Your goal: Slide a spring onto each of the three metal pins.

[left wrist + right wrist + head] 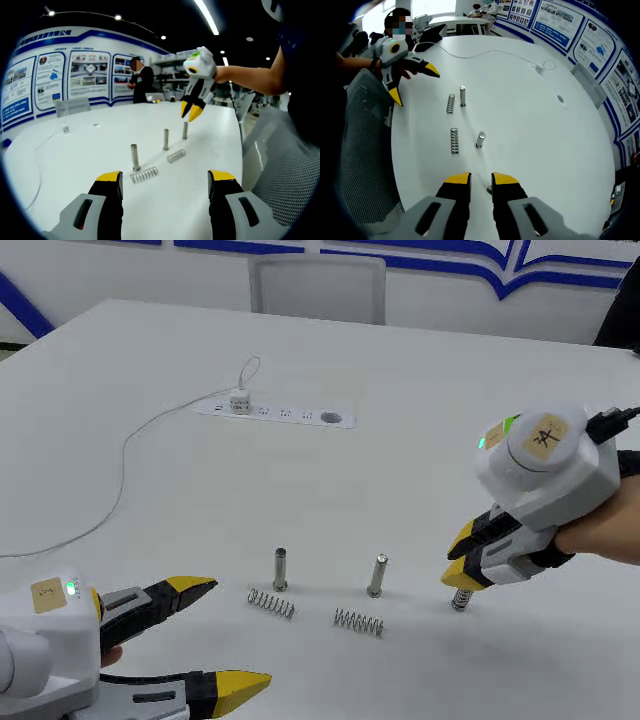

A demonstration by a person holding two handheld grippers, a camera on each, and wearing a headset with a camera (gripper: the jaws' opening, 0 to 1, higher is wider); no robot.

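The right pin (461, 598) seemed to wear a coil already. The right gripper (481, 180) hovered just over it, jaws nearly together, likely seating it; whether they pinched anything could not be told. The middle pin (377, 575) and left pin (280, 568), smooth steel posts, stood bare. A wire spring (358, 621) and a second spring (271, 602) lay flat beside them on the white bench (400, 390). The left gripper (165, 176) hung wide open.

One spring (271, 602) lies before the left pin (280, 568), another spring (358, 621) before the middle pin (377, 574).
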